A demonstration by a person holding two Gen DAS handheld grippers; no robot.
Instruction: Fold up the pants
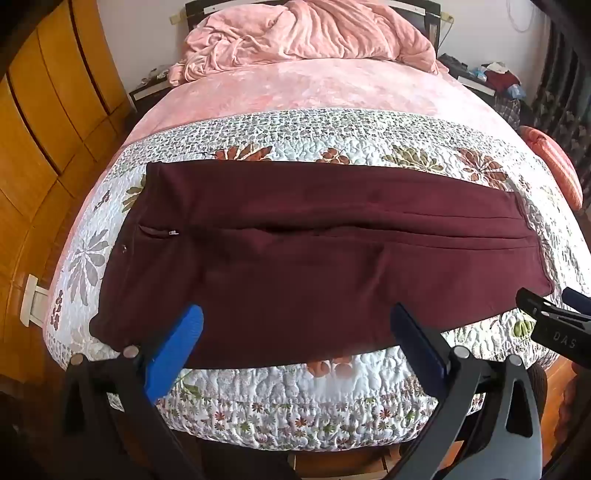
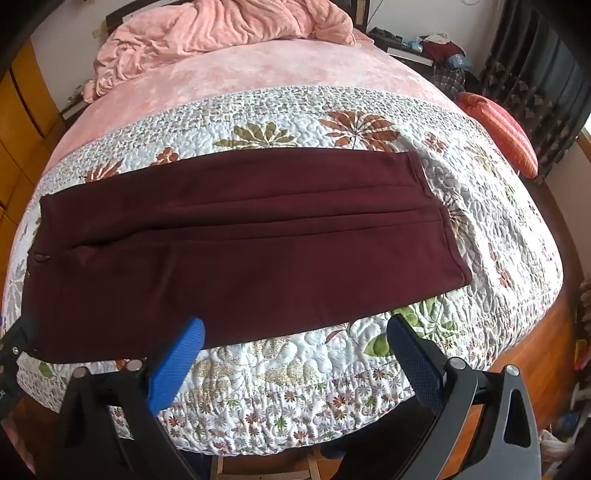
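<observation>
**Pants laid flat across the bed, both claws wide and empty**

The pants (image 1: pixel 314 251), dark maroon, lie spread crosswise on the floral quilt (image 1: pixel 332 391) at the near end of the bed, filling the middle of both views. The waist with its zip pocket sits at the left of the frame, the leg hems at the right, and the two legs lie side by side with a seam line between them. That flat, smoothed layout looks meant to give a clean edge for a first fold.

The left claw (image 1: pixel 295 328) hovers over the near edge of the cloth, jaws wide, nothing between them. The right claw (image 2: pixel 295 338) hangs wide and empty too, over the near edge towards the hems.

A crumpled pink blanket (image 1: pixel 310 33) is heaped at the top of the frame, well apart from the pants. A wooden wardrobe (image 1: pixel 44 122) fills the left edge, and an orange cushion (image 2: pixel 498 133) lies at the upper right. Nothing rests on the cloth or blocks either claw.
</observation>
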